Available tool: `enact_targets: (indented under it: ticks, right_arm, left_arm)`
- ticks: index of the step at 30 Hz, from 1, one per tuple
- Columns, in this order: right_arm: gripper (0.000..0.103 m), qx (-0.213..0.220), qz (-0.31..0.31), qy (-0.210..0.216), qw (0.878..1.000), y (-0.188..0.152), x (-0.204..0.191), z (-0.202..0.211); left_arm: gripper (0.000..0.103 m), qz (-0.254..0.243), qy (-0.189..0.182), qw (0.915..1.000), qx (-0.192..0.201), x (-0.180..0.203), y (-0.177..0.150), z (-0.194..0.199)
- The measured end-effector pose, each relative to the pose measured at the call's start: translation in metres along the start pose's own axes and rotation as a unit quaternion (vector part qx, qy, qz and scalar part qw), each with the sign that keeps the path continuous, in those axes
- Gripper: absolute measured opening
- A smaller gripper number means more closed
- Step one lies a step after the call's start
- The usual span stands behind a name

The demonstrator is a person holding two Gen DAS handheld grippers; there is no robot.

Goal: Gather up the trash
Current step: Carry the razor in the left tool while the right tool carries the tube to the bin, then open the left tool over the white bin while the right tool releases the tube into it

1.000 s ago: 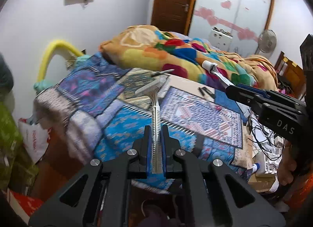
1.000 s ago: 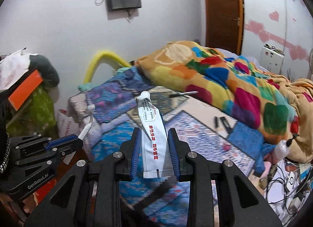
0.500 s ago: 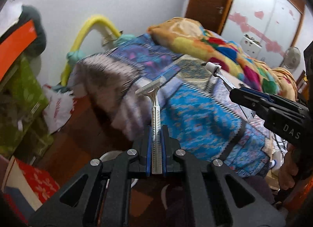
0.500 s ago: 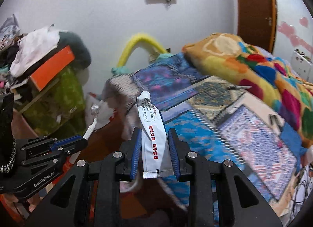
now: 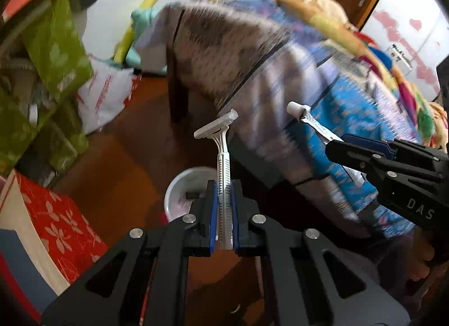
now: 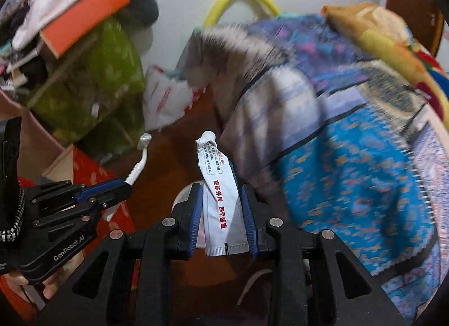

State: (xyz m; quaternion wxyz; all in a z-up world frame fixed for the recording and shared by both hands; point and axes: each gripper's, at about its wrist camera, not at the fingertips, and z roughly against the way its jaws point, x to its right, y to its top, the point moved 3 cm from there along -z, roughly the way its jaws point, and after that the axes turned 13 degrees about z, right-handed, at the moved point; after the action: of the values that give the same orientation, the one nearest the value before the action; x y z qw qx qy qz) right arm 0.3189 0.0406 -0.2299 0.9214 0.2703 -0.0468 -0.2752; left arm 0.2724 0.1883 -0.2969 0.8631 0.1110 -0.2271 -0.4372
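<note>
The left gripper is clamped on a white razor — the blue pads squeeze the ribbed handle, and the head sticks out past the fingertips, tilted a little to the left. Beyond and below the tips, partly hidden by the fingers, sits a white bin on the brown floor; something small and dark lies inside it. To the right of this gripper the right gripper comes into view with a tube poking out of it, capped end foremost.

From its own camera, the right gripper is closed on the tube, a flattened white one with red print; the pads press its two long edges, the crimped end lies back toward the camera and the cap points ahead. A pale curve of the bin shows just behind the left finger. Off to its left the left gripper holds the razor, with fingers of the person's hand under its body.

Ahead and to the right of both grippers hangs a blurred blue patterned bedspread — to the left, a green bag and a white plastic bag.
</note>
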Motion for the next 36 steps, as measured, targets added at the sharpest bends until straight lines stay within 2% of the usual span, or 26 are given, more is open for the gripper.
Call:
enact_targets:
  ticks: [4, 9, 16, 18, 20, 29, 36]
  right_arm:
    - [0.026, -0.045, 0.001, 0.024, 0.999, -0.004, -0.010, -0.039]
    - [0.026, -0.094, -0.004, 0.049, 0.994, -0.005, -0.014, -0.078]
    - [0.027, -0.102, 0.001, 0.066, 0.993, 0.006, -0.017, -0.096]
    - [0.031, -0.109, -0.002, 0.068, 0.992, 0.007, -0.017, -0.099]
    - [0.032, -0.116, 0.000, 0.070, 0.991, 0.006, -0.017, -0.101]
    - [0.032, -0.106, 0.024, 0.054, 0.993, 0.003, -0.020, -0.081]
    - [0.032, -0.063, 0.045, 0.035, 0.996, 0.004, -0.022, -0.034]
  left_arm:
    - [0.008, 0.024, 0.002, 0.9989, -0.040, -0.017, -0.011, -0.033]
    - [0.008, 0.062, 0.004, 0.9958, -0.067, -0.036, -0.013, -0.065]
    - [0.008, 0.069, 0.013, 0.9953, -0.066, -0.039, -0.001, -0.083]
    - [0.013, 0.071, 0.013, 0.9951, -0.067, -0.039, 0.003, -0.084]
    - [0.020, 0.069, 0.017, 0.9954, -0.063, -0.040, 0.006, -0.083]
    - [0.020, 0.033, 0.033, 0.9979, -0.045, -0.032, 0.002, -0.053]
    - [0.022, 0.013, 0.026, 0.9995, -0.010, -0.012, 0.001, -0.005]
